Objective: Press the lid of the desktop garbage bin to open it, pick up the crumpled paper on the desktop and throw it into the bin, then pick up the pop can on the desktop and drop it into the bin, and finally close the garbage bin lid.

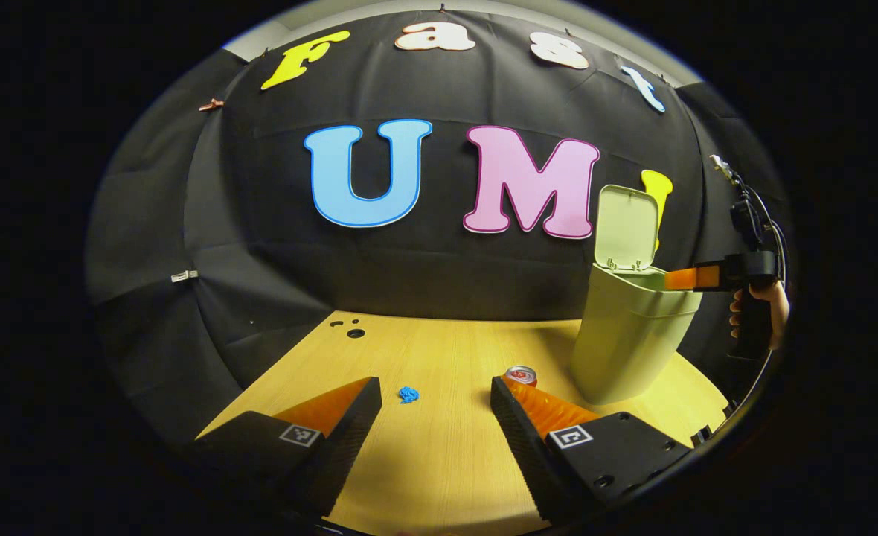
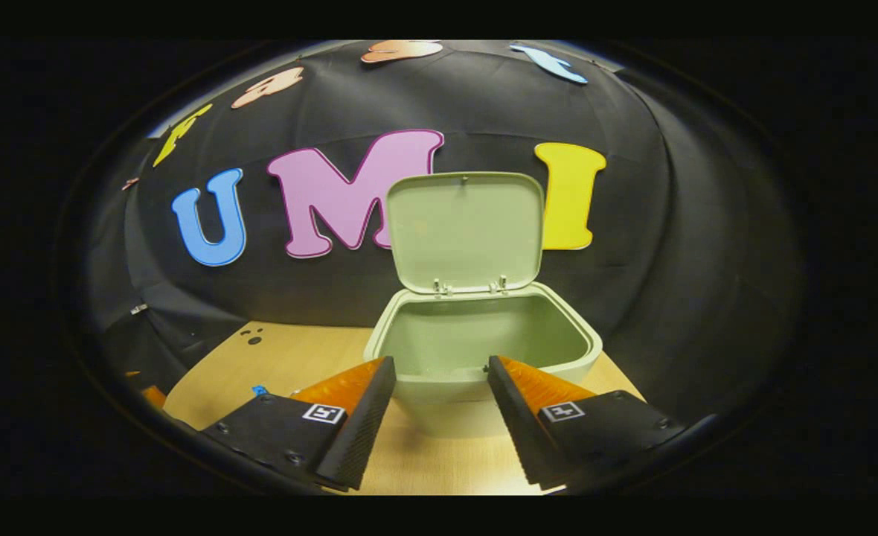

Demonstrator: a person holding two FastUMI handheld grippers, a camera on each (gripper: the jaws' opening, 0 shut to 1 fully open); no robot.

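Observation:
A pale green desktop bin stands on the wooden table at the right, its lid swung up and open. A small blue crumpled paper lies on the table ahead of my left gripper, which is open and holds nothing. The red pop can stands just behind that gripper's right finger, beside the bin's base. In the right gripper view, the bin is straight ahead with its lid upright; my right gripper is open at the bin's front rim, and the paper peeks out at the left.
The wooden table has small dark holes near its far left corner. In the left gripper view, the other gripper, held by a hand, hangs at the bin's rim on the right. Black cloth walls close the back.

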